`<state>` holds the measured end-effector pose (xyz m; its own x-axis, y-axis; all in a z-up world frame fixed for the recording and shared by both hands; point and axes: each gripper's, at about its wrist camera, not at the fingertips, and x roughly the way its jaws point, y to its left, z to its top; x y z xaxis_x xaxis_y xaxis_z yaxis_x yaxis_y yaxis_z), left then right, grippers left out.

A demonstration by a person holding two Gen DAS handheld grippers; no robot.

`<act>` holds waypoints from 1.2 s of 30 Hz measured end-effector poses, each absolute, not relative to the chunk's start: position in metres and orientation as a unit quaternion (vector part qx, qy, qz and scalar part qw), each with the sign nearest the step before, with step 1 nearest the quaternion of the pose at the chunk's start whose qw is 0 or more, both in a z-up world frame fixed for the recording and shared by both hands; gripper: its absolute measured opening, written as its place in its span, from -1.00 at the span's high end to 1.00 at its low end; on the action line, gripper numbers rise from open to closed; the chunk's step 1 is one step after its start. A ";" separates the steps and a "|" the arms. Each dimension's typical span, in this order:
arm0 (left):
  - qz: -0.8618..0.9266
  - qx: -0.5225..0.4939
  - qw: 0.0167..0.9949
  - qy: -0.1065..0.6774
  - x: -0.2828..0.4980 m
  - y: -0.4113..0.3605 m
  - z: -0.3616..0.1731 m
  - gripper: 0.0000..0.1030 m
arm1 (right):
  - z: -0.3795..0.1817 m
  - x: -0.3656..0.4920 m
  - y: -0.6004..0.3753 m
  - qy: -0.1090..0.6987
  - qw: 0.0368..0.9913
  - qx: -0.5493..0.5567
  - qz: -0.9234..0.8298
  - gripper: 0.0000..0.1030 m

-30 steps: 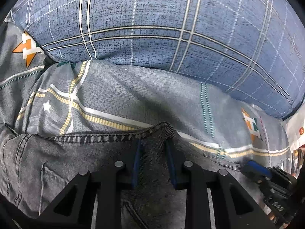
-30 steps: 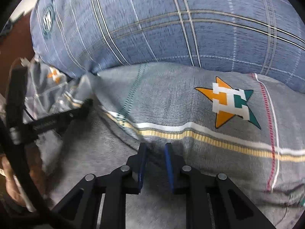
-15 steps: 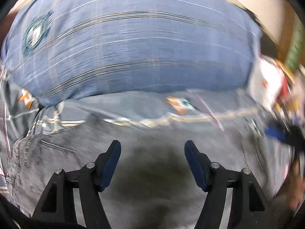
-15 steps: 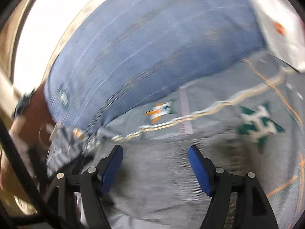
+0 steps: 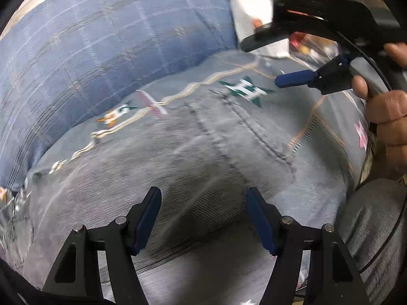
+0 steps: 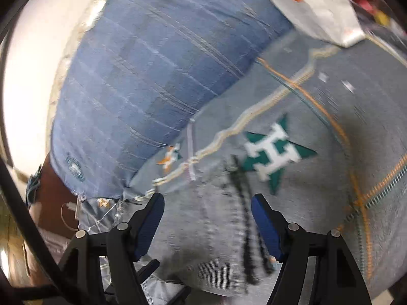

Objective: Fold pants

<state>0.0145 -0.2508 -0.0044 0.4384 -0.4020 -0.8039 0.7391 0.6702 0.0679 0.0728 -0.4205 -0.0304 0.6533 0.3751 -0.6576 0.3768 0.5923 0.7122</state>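
Note:
Grey denim pants [image 5: 203, 167] lie spread flat on the bed, with dark stitched seams running across them. They also show in the right wrist view [image 6: 218, 231]. My left gripper [image 5: 203, 216] is open and empty, hovering over the grey denim. My right gripper [image 6: 207, 222] is open and empty above the pants' edge near a dark seam. The right gripper also shows in the left wrist view [image 5: 295, 78] at upper right, held by a hand, open.
A large blue plaid pillow [image 5: 96, 58] lies behind the pants, also seen in the right wrist view [image 6: 157, 81]. The grey bedsheet [image 6: 330, 117] has star prints and striped lines. White packaging [image 6: 315, 7] sits at the far right.
Both grippers were shut on the pants' edge a second ago; they let go, opened wide and pulled back and swung right. The pants now lie flat.

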 end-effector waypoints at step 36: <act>-0.402 0.113 0.761 0.496 0.035 -0.284 -0.030 0.49 | -0.042 0.062 -0.437 0.398 0.766 0.505 -0.006 -0.44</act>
<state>0.0347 -0.2840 -0.0300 0.1837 -0.4998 -0.8464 0.7243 0.6510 -0.2272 0.0615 -0.4370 -0.0420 0.6839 0.3928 -0.6148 0.4097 0.4904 0.7692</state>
